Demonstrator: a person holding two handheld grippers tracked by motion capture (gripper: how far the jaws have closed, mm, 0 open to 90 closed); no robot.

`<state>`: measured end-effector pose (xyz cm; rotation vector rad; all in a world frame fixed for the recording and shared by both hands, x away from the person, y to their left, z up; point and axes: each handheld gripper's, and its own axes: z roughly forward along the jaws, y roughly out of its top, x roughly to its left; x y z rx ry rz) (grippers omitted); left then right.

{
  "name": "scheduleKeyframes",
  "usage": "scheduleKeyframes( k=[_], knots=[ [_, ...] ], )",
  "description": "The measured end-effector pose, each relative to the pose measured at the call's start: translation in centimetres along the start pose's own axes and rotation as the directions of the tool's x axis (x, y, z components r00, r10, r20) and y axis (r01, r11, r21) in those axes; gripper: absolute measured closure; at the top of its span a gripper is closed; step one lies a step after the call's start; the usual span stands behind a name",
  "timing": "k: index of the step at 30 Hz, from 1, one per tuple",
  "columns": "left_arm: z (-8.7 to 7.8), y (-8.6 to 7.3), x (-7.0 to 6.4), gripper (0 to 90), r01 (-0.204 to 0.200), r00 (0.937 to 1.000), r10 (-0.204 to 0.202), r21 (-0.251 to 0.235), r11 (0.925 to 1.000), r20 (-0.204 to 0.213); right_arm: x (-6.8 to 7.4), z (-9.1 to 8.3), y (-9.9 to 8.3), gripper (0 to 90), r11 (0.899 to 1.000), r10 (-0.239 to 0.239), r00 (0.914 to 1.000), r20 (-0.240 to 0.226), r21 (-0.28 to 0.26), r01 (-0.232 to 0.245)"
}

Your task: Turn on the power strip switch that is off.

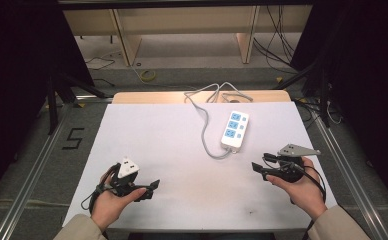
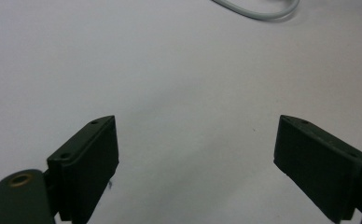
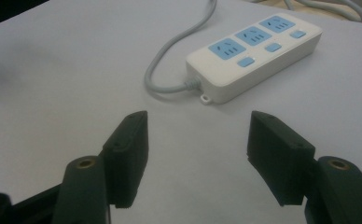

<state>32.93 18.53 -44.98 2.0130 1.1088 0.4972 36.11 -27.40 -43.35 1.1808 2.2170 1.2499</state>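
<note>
A white power strip (image 1: 234, 129) with three blue sockets lies right of the table's middle, and its grey cable (image 1: 206, 131) loops round its near end and runs off the far edge. My right gripper (image 1: 260, 167) is held low at the front right, open and with nothing in it. Its jaws point at the strip (image 3: 254, 51), which lies a short way beyond them (image 3: 198, 116). At the front left, my left gripper (image 1: 151, 190) is open too, its jaws spread wide over bare tabletop (image 2: 195, 122). A bend of the cable (image 2: 258, 11) lies far ahead of it.
The white table sheet (image 1: 162, 145) has bare room across its left half and its front. A wooden strip (image 1: 152, 97) edges the far side. Beyond it are floor cables (image 1: 147, 75) and shelving legs. Metal rails (image 1: 32, 165) run along both sides.
</note>
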Motion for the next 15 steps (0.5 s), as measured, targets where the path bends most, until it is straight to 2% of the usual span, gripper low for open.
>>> scheduleKeyframes(
  k=[4, 15],
  knots=[
    [-0.01, 0.00, 0.02, 13.5, 0.000, 1.0000, 0.000, 0.000, 1.0000, -0.001, 0.32, -0.46, -0.64, 37.4, 1.000, -0.012, 0.9999, 0.005, -0.009, 0.012],
    [0.09, 0.05, -0.23, 13.4, -0.006, 1.0000, 0.006, 0.004, 1.0000, 0.008, 0.48, -1.00, -1.16, 34.2, 0.999, -0.008, 0.9999, 0.014, -0.035, 0.009]
  ],
)
